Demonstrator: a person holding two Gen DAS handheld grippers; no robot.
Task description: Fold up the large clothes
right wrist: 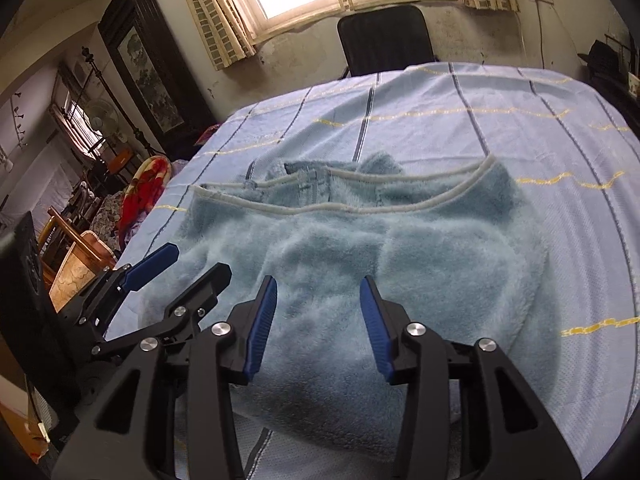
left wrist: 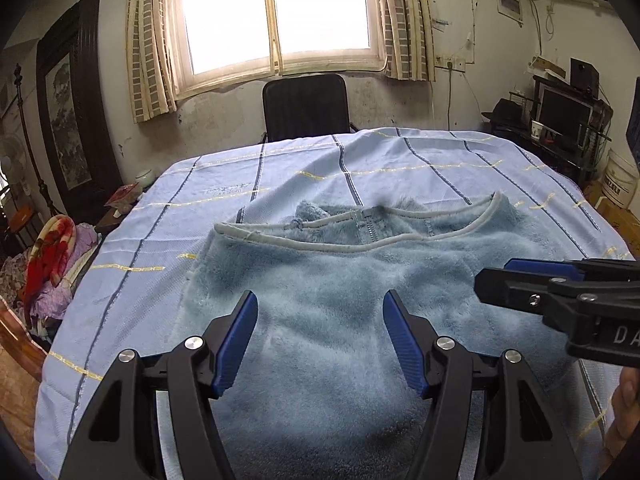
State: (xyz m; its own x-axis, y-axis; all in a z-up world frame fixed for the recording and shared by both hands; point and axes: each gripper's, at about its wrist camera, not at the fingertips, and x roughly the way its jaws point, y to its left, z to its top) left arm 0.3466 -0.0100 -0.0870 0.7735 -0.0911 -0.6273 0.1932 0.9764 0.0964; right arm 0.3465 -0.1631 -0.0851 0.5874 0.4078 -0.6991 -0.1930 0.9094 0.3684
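Note:
A fluffy light-blue fleece garment [left wrist: 320, 300] lies folded on the table, its grey-trimmed hem and zipper [left wrist: 370, 226] at the far side. It also shows in the right wrist view [right wrist: 360, 248]. My left gripper [left wrist: 320, 312] is open and empty, hovering just above the near part of the garment. My right gripper [right wrist: 318, 294] is open and empty, also just over the fleece. The right gripper shows from the side at the right edge of the left view [left wrist: 500, 280]. The left gripper shows at the left in the right view [right wrist: 196, 262].
A pale blue cloth with dark and yellow stripes [left wrist: 280, 168] covers the table. A black chair [left wrist: 306, 106] stands at the far edge under the window. Clutter and a red blanket [left wrist: 50, 252] lie left; a desk with a monitor [left wrist: 564, 114] is right.

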